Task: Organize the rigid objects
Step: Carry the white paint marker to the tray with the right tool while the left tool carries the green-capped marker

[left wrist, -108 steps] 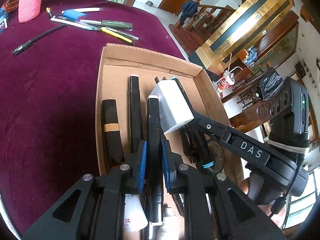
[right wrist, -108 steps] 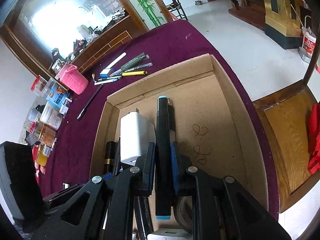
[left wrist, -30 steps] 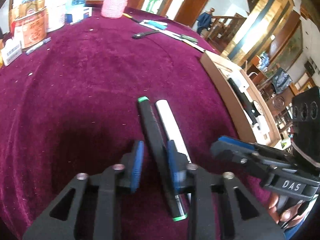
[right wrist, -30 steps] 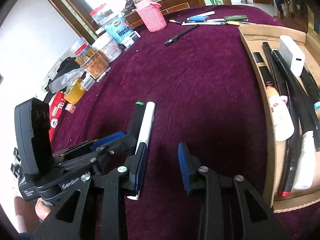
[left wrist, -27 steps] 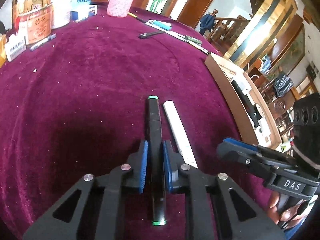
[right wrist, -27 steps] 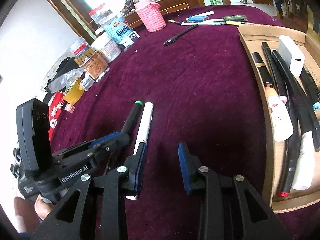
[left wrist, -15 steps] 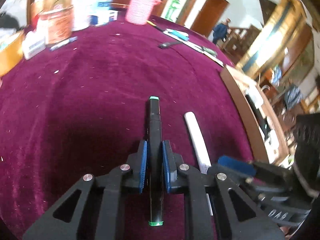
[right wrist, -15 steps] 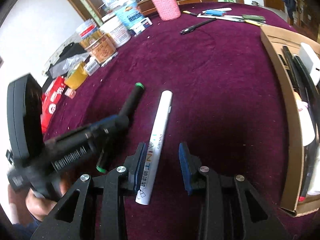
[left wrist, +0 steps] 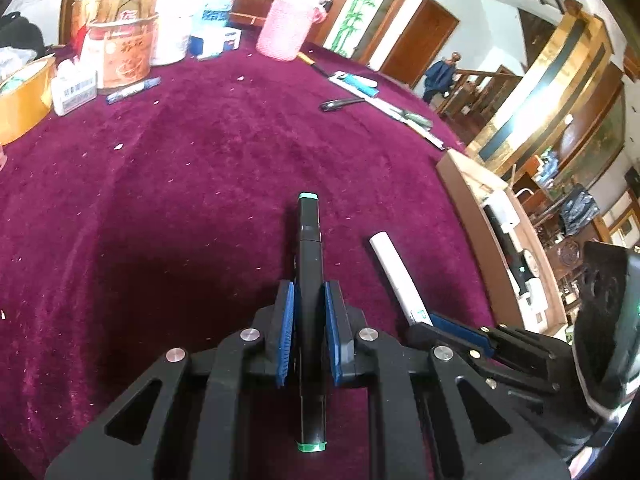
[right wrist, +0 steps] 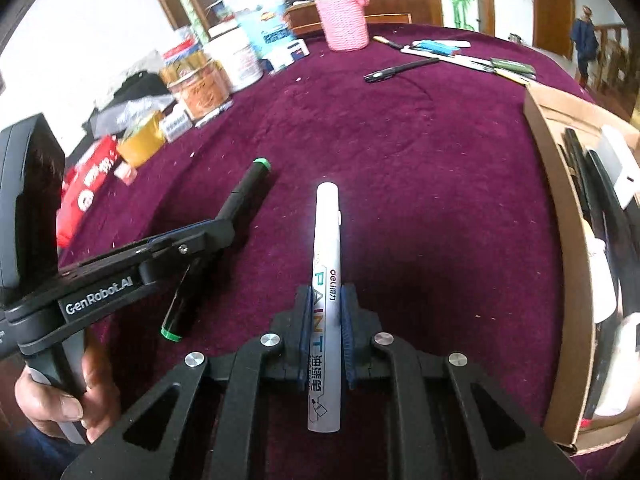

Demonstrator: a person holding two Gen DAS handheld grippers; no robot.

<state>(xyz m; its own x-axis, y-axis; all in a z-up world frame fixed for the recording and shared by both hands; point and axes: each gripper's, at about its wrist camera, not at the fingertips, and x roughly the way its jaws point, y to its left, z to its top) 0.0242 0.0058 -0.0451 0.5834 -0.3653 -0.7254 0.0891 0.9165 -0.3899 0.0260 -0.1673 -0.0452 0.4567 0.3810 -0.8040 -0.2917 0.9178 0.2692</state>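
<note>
My left gripper [left wrist: 307, 308] is shut on a black marker with green ends [left wrist: 309, 264], held above the purple cloth; the marker also shows in the right wrist view [right wrist: 244, 192]. My right gripper [right wrist: 326, 312] is shut on a white paint marker [right wrist: 326, 240], which also shows in the left wrist view [left wrist: 396, 272]. The cardboard box [right wrist: 560, 208] with several black pens, a white charger and white tubes lies to the right; it also shows in the left wrist view [left wrist: 464, 184].
Cans, jars and packets [right wrist: 200, 84] crowd the far left of the table. A pink knitted holder [right wrist: 344, 20] stands at the back. Several loose pens [right wrist: 460, 58] lie at the far side. A black pen [left wrist: 340, 104] lies apart from them.
My right gripper has closed on the white paint marker. My left gripper closed on the black marker about a second ago and has lifted it a little. Both were in the box earlier.
</note>
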